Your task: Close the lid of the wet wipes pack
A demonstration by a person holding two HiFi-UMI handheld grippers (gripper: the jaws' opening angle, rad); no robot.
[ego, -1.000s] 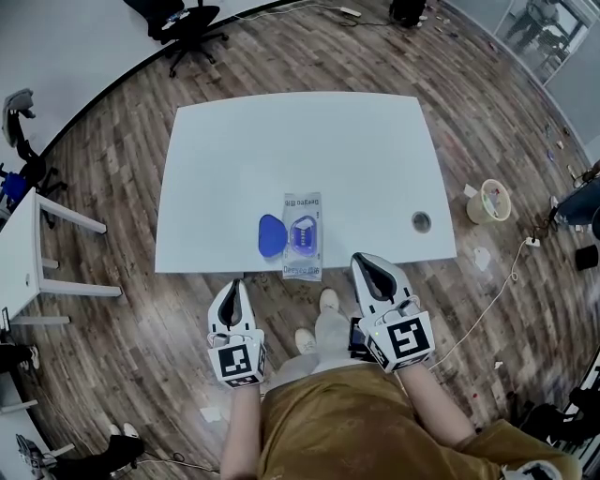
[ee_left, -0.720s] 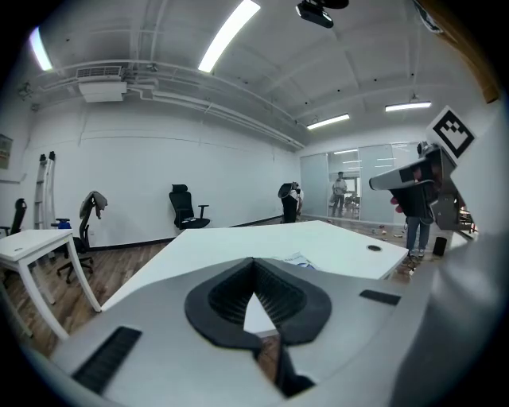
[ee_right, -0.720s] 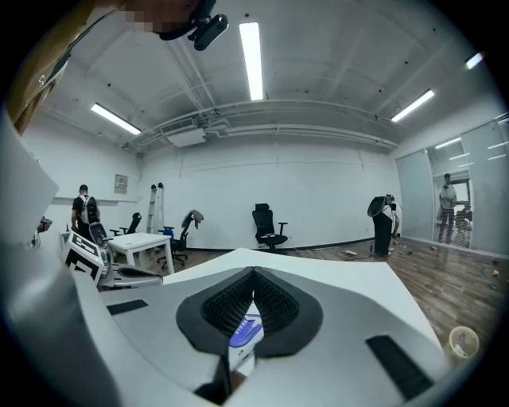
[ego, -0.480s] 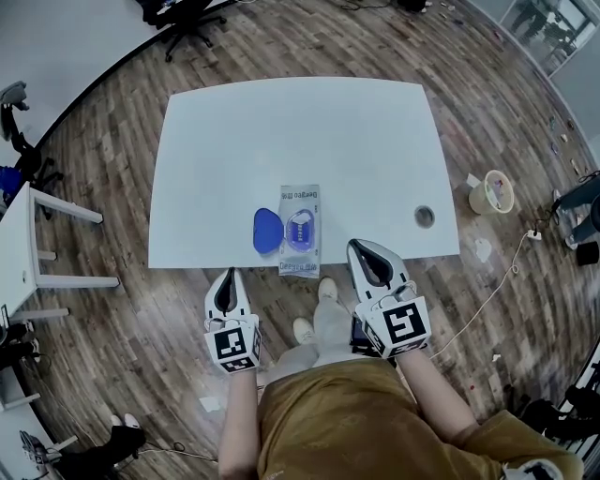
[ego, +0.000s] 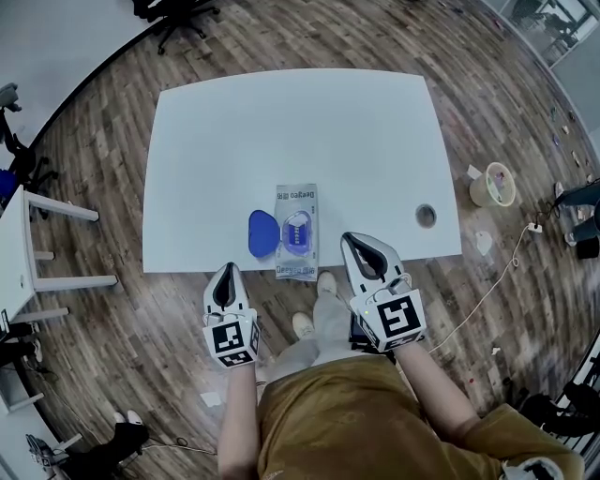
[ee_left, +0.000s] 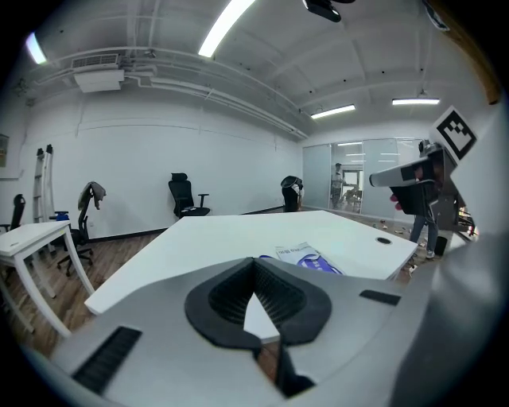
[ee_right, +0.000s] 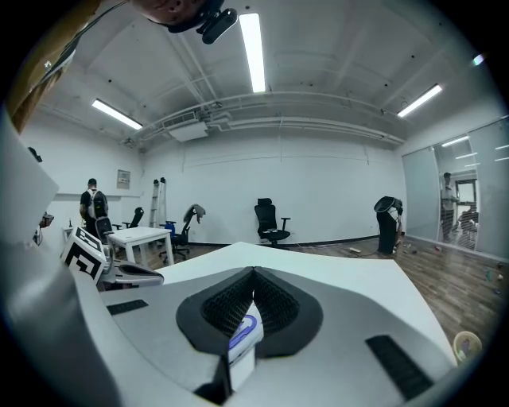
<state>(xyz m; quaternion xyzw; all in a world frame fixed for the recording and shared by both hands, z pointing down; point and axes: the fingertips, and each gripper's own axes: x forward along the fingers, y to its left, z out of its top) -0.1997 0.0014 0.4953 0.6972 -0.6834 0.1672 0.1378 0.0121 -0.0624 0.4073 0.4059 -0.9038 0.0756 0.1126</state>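
Note:
The wet wipes pack lies flat near the front edge of the white table. Its blue lid is flipped open to the left. Both grippers hover off the table, just in front of its near edge. My left gripper is below and left of the lid, shut and holding nothing. My right gripper is just right of the pack, also shut and holding nothing. The left gripper view shows the pack beyond the left gripper. In the right gripper view the pack peeks through the gap under the right gripper.
A round cable hole sits at the table's right front. A small bucket stands on the wood floor to the right. Another white table is at the left, and an office chair at the back.
Both grippers have edged slightly toward the table's near edge, the right one more. The pack and its open lid have not moved.

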